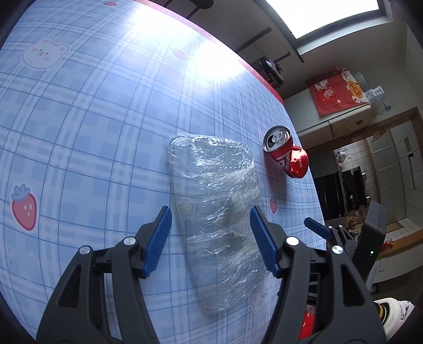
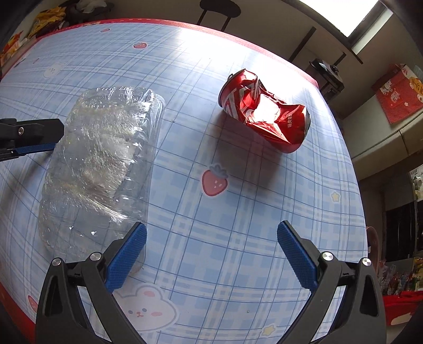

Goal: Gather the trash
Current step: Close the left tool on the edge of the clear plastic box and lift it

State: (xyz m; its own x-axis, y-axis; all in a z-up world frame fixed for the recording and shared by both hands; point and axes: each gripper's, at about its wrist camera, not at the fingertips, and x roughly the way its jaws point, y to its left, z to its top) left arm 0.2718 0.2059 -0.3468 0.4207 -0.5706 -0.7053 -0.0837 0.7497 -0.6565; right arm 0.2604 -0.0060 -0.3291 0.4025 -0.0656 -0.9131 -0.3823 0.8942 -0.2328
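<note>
- Blue checked tablecloth [image 2: 238,238] with strawberries and bunnies, red-trimmed table edge; kitchen doorway [image 1: 370,172] shows only in the left view.
- Left gripper [image 1: 211,225]: jaws wide, straddling the clear plastic container [image 1: 214,211], not clamped.
- Right gripper [image 2: 211,238]: jaws wide, holding nothing.
- Crushed red can [image 2: 264,111] lies near the table's far edge, beside the container.
- Right view shows a chair [image 2: 219,10] beyond.

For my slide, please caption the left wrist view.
Open left claw straddles clear plastic container; crushed red can beside it.

Clear plastic container [image 1: 214,214], wrapped in crinkled film, lies flat on the counter [image 1: 79,132]. Crushed red can [image 2: 264,111] lies on its side nearby.
</note>
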